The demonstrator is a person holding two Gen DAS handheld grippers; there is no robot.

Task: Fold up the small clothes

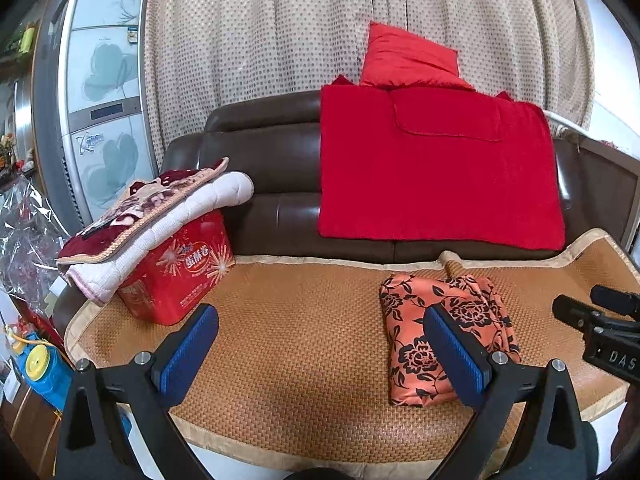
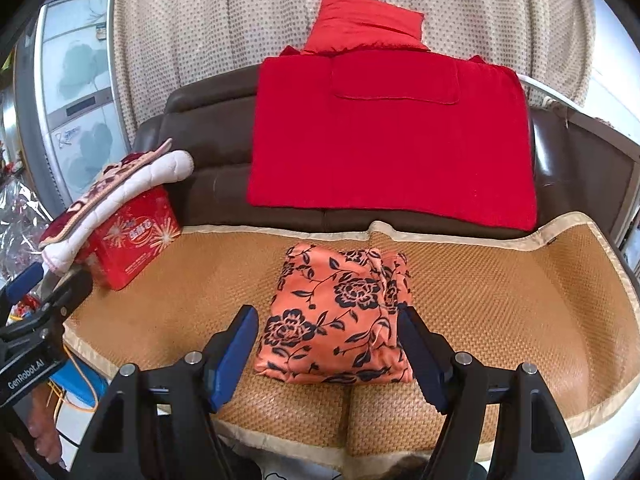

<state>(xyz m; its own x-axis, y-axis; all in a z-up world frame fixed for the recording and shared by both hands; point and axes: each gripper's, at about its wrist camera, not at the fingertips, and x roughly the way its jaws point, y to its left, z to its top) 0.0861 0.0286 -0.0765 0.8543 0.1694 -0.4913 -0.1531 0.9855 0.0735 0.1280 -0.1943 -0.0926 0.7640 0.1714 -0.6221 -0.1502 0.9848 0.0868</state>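
A small orange garment with black flowers [image 2: 340,316] lies folded into a compact rectangle on the woven mat [image 2: 500,300]; it also shows in the left wrist view [image 1: 444,332]. My right gripper [image 2: 326,354] is open, its blue pads on either side of the garment's near edge, holding nothing. My left gripper [image 1: 320,354] is open and empty above the mat, left of the garment; its right pad overlaps the garment's near part in view. The right gripper's body shows at the right edge of the left wrist view [image 1: 600,328].
A red tin box [image 1: 180,272] with folded blankets [image 1: 148,216] on top stands at the mat's left end. A red blanket [image 1: 436,168] and a red pillow [image 1: 404,60] lie on the brown sofa back. A fridge [image 1: 104,100] stands left.
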